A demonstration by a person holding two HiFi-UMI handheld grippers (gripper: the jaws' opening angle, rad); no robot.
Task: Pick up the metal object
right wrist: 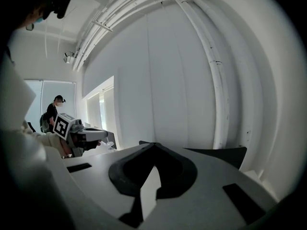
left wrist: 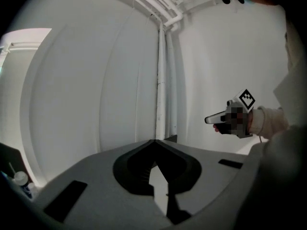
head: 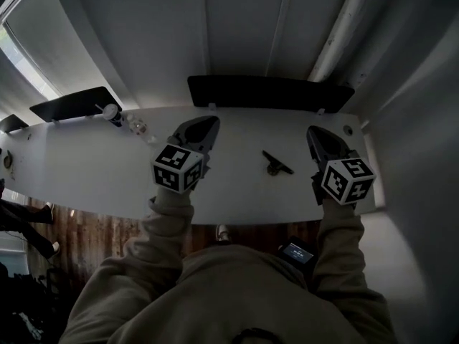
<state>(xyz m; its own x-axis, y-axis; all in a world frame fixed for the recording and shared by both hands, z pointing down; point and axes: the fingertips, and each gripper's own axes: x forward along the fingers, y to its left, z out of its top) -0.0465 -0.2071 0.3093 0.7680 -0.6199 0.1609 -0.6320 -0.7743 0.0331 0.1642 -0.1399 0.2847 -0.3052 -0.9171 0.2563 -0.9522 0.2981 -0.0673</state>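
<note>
Head view looks down on a long white table (head: 86,170), and the small dark metal object (head: 276,163) lies on it, at about 4 o'clock from the tip of the left gripper (head: 206,125) and at about 8 o'clock from the tip of the right gripper (head: 320,132), touching neither. Both grippers have their jaws closed tight together, and neither one has hold of anything. A clear plastic bottle with a white cap (head: 111,112) stands at about 9 o'clock from the left gripper, near the table's back edge.

The metal object (head: 276,163) looks matt, the table (head: 93,170) smooth.
</note>
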